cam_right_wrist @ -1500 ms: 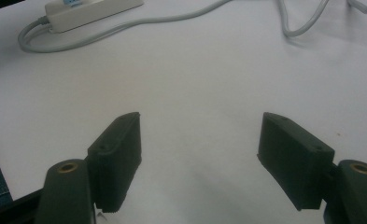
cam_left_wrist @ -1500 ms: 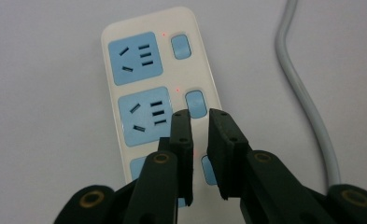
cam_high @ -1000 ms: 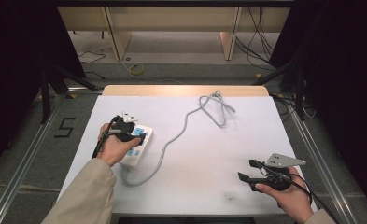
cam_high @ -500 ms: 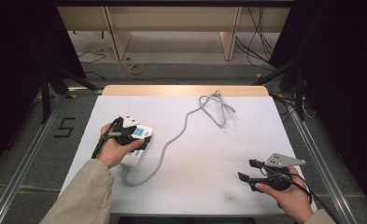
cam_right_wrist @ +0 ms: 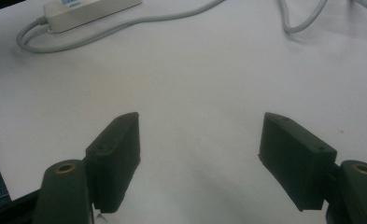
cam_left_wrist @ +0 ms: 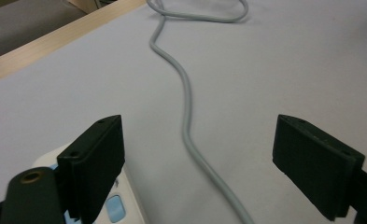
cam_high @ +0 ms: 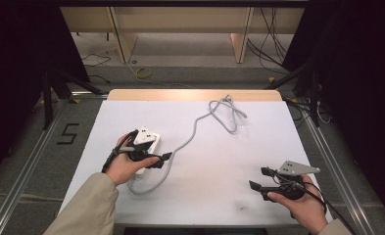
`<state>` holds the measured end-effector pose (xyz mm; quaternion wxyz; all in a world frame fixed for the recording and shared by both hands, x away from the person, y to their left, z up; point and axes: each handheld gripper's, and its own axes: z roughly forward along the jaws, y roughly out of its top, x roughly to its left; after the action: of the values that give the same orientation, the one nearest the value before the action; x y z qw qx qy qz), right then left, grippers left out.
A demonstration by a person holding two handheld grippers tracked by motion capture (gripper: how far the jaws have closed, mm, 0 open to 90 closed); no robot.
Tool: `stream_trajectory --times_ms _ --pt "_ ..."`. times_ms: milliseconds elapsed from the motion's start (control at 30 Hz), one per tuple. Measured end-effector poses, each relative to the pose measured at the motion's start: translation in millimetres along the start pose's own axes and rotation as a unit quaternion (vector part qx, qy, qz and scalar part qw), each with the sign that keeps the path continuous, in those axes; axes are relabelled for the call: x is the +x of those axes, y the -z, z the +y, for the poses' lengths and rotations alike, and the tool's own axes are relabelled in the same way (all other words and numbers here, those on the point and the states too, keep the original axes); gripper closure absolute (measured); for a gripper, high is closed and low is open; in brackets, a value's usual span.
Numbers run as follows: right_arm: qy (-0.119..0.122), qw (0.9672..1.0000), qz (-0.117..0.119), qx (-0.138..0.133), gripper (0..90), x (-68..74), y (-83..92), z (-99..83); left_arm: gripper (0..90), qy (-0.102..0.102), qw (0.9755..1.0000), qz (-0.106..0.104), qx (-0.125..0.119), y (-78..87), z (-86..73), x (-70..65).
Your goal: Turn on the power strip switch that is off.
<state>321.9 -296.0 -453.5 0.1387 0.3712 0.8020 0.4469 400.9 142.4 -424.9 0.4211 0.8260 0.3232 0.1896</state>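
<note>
High view first: the white table (cam_high: 219, 147) takes up most of the scene, with a strip of pale wood along its far edge, and my forearms come in from the near side, the left one in a tan sleeve (cam_high: 89, 205).

Next in size is the grey cable (cam_high: 195, 129). It lies in a loose knot of loops toward the far middle of the table, runs back toward my left, curls round in a bend near my left hand and ends at the white power strip (cam_high: 148, 142). From the left gripper view the same cable snakes away across the table between my two jaws, lying flat and touching neither.

That power strip lies flat on the left half of the table, partly under my left hand (cam_high: 129, 166). In the left gripper view a corner of it, with a pale blue button, peeks out just behind and beside the one jaw; nothing is between the pads.

My left gripper (cam_left_wrist: 209, 168) stands wide apart, its jaws having just been opening, with only the cable on the table between them.

My right gripper (cam_right_wrist: 200, 161) hovers near the table's near right corner, well apart from the strip, its jaws spread and holding nothing.
</note>
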Motion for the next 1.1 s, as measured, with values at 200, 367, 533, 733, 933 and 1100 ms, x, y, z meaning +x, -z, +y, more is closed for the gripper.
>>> stream_trajectory --times_ms 200,367,533,733,933,1100 --pt "0.001 1.0000 0.001 0.002 29.5 0.9 -1.8 0.4 17.1 -0.003 0.9998 -0.022 0.001 4.5 -5.3 -7.5" --pt "0.001 1.0000 0.001 0.002 29.5 0.4 -1.6 0.3 17.0 -0.012 0.9995 -0.028 0.003 7.3 -10.1 -13.0" --pt "-0.001 1.0000 -0.002 -0.004 29.5 -0.7 0.2 0.1 17.1 -0.014 0.9994 -0.032 0.001 9.9 -15.6 -17.2" --pt "0.001 1.0000 0.000 -0.002 29.6 -0.1 -0.5 0.1 17.0 -0.021 0.9993 -0.031 0.002 14.3 -22.6 -19.8" --pt "0.000 1.0000 -0.003 -0.005 29.9 -1.3 1.1 0.2 16.8 -0.026 0.9992 -0.030 0.005 17.6 -27.9 -21.0" --pt "0.000 1.0000 -0.003 -0.009 30.1 -1.2 2.0 0.3 16.8 -0.029 0.9991 -0.029 0.006 20.0 -33.5 -21.7"
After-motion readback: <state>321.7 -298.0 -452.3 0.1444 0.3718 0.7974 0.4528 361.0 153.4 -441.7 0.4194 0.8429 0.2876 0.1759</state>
